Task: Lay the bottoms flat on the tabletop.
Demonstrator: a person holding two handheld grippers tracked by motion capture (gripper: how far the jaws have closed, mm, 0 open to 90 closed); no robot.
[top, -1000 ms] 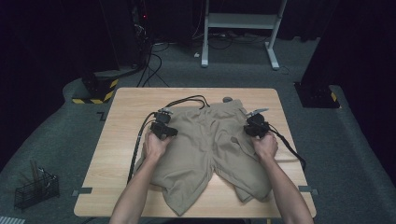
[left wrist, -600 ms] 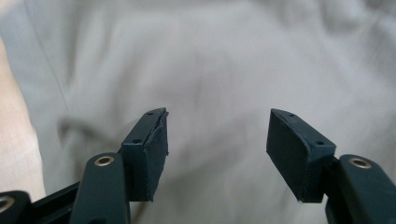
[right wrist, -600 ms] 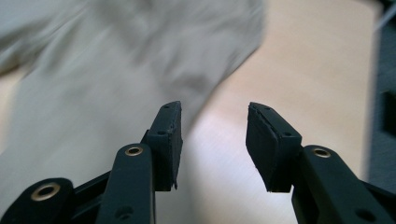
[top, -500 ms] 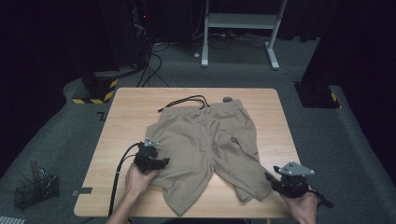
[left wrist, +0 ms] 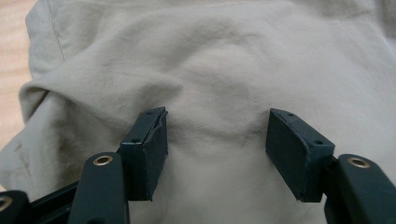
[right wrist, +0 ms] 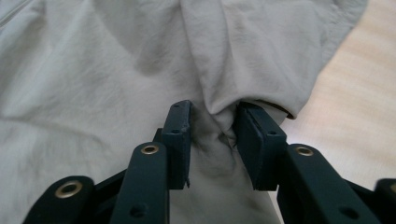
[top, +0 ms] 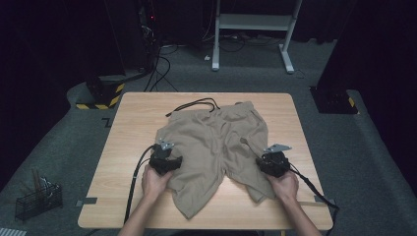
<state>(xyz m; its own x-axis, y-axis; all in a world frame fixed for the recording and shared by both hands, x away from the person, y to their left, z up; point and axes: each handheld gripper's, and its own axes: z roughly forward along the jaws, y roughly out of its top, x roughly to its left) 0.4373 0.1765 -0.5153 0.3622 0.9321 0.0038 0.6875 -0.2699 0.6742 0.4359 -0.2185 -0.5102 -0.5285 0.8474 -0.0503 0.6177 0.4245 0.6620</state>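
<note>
A pair of khaki shorts [top: 216, 142] lies spread on the wooden table [top: 137, 113], waist at the far side and legs toward the person. My left gripper [top: 165, 157] rests over the shorts' left leg. In the left gripper view it [left wrist: 215, 140] stands open, jaws wide apart over smooth cloth [left wrist: 210, 70]. My right gripper [top: 272, 161] is at the outer edge of the right leg. In the right gripper view it [right wrist: 212, 135] is shut on a bunched fold of the shorts [right wrist: 93, 70] near the hem.
A black cable [top: 194, 104] lies looped on the table beyond the waistband. Bare wood [right wrist: 355, 93] shows right of the right leg. On the floor at the left stands a wire basket [top: 37, 199]; a white table frame [top: 251, 22] is far behind.
Both grippers left the waist and drew back toward the front edge. The right one then came in leftward onto the right leg and closed on a fold; the left barely shifted.
</note>
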